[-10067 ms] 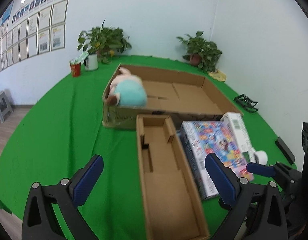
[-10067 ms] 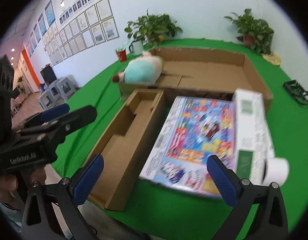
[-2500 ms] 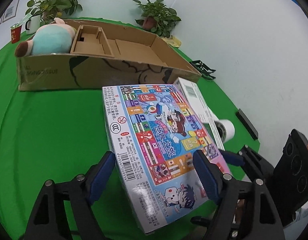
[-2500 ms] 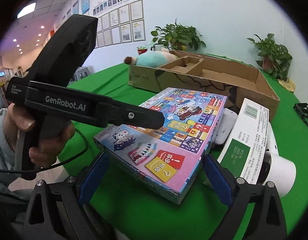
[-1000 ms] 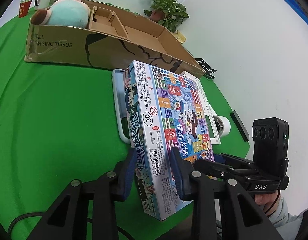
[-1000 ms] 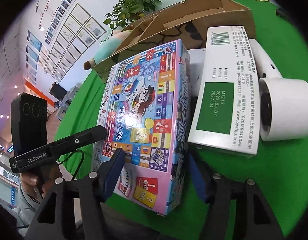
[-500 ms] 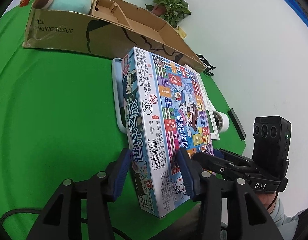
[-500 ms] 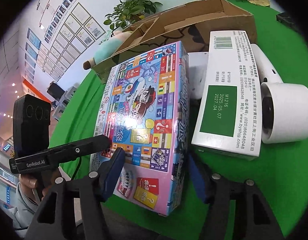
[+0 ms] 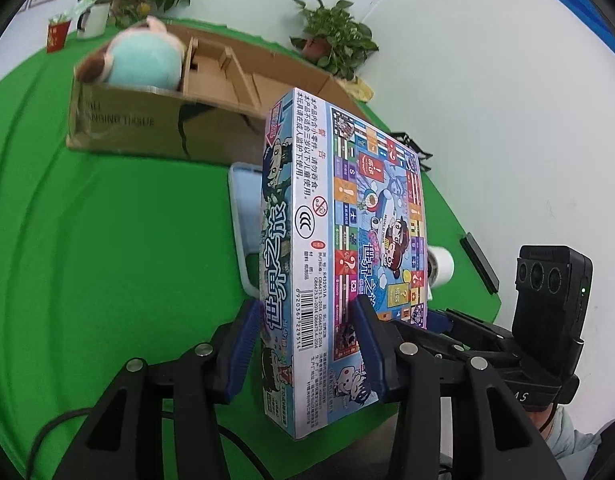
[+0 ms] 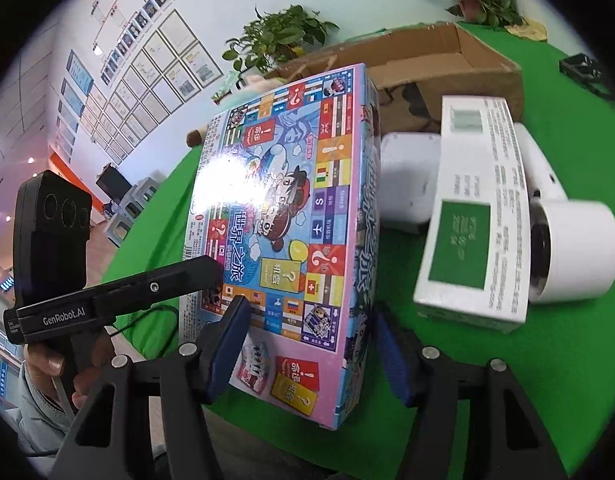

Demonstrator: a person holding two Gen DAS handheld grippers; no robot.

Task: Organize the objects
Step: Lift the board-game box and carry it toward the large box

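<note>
A colourful board-game box [image 9: 339, 240] is held between both grippers, tilted up off the green table. My left gripper [image 9: 305, 354] is shut on its near left edge. My right gripper [image 10: 311, 344] is shut on the near right edge of the box [image 10: 283, 216]. A large open cardboard box [image 9: 155, 108] lies beyond, with a teal plush toy [image 9: 141, 62] at its left end and a narrow cardboard tray [image 9: 223, 76] inside.
A white and green carton [image 10: 475, 208] lies on a white device [image 10: 567, 240] right of the game box. A flat white tray [image 9: 245, 208] lies under the game box. Potted plants [image 9: 335, 44] and a red cup [image 9: 56, 36] stand at the table's far edge.
The game box has been raised and tilted more upright in both grippers. It now blocks more of the cardboard box behind.
</note>
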